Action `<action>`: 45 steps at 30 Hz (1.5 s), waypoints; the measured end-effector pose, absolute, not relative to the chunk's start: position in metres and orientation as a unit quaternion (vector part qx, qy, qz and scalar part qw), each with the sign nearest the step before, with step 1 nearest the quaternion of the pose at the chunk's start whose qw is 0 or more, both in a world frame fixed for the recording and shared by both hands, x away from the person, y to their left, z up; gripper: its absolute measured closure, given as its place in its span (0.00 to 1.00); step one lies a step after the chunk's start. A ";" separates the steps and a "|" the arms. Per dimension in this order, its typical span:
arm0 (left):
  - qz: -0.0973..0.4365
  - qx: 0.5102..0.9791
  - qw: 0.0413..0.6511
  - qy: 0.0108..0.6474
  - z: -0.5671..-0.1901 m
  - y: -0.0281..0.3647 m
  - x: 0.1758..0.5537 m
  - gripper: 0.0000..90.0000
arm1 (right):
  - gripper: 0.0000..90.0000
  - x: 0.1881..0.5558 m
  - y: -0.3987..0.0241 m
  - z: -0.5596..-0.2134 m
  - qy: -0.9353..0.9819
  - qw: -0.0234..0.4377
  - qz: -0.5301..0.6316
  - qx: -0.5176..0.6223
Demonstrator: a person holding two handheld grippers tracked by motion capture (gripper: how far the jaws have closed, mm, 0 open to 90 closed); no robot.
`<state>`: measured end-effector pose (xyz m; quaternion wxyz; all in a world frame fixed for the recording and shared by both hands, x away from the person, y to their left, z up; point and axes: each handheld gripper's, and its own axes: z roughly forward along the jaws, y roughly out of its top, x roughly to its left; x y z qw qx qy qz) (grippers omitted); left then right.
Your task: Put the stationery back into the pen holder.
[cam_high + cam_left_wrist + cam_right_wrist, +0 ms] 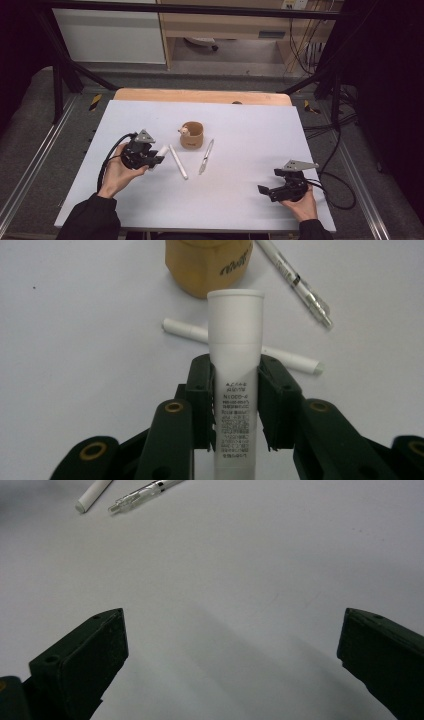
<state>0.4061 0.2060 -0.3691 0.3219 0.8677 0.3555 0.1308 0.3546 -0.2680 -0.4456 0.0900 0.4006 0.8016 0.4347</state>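
My left gripper [235, 371] is shut on a white tube [235, 330] with small black print, which sticks out past the jaws and is held above the table. In the high view the left gripper [156, 159] is at the left with the tube's [162, 150] end pointing right. Beyond it stand a short brown cup [207, 265] [192, 135], a white pen [292, 360] [178, 161] and a clear pen [297, 277] [205, 156], both lying flat. My right gripper [232, 625] [264, 190] is open over bare table at the front right.
The white table top [250, 130] has a wooden edge [200, 95] at the back. Black cables [335, 185] trail off the right side. Metal frame rails [30, 165] run along both sides of the table.
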 end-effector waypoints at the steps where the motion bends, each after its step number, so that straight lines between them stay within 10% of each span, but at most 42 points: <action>1: 0.133 0.865 0.327 0.357 -0.368 0.206 0.406 0.77 | 0.01 0.354 -0.268 -0.446 0.801 0.089 0.435 0.402; 45: 0.185 0.792 0.452 0.366 -0.320 0.145 0.451 0.77 | 0.01 0.355 -0.268 -0.446 0.801 0.091 0.436 0.399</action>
